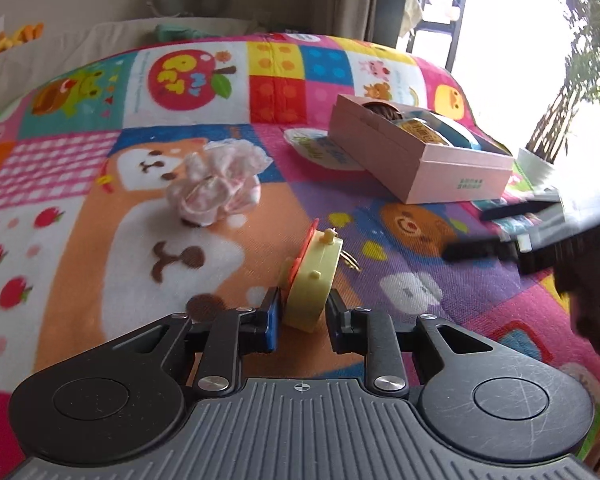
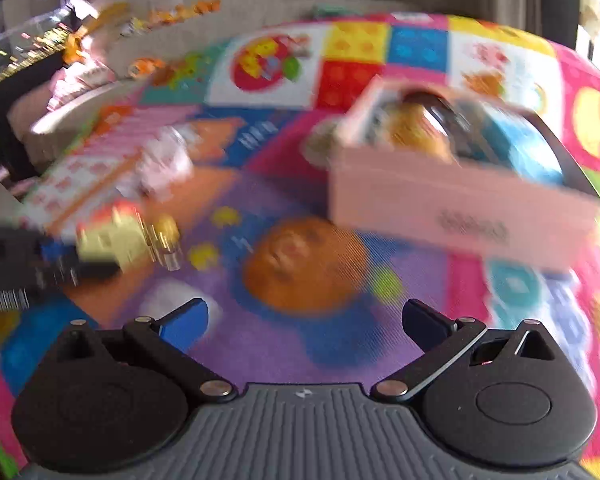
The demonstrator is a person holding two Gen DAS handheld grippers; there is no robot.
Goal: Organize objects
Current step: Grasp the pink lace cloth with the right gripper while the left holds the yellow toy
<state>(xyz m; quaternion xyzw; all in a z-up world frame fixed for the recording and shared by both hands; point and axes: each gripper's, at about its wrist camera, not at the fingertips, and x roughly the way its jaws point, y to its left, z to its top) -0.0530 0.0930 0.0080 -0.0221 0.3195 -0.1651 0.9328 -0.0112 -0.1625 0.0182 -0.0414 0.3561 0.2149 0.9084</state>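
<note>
A small yellow case with an orange lid and a gold clasp [image 1: 313, 276] stands on edge on the colourful mat. My left gripper [image 1: 302, 312] is shut on it, one finger on each side. In the blurred right wrist view the yellow case [image 2: 116, 236] shows at the left with the left gripper's fingers around it. My right gripper [image 2: 304, 316] is open and empty above the mat, in front of a pink box [image 2: 452, 196]. The pink box [image 1: 420, 160] holds several items. A pink lace scrunchie [image 1: 216, 184] lies on the mat to the left.
A white round lid or plate [image 1: 320, 148] lies beside the pink box. The right gripper [image 1: 540, 232] shows at the right edge of the left wrist view. A beige sofa edge [image 1: 60, 40] borders the mat at the back. A potted plant [image 1: 572, 80] stands at right.
</note>
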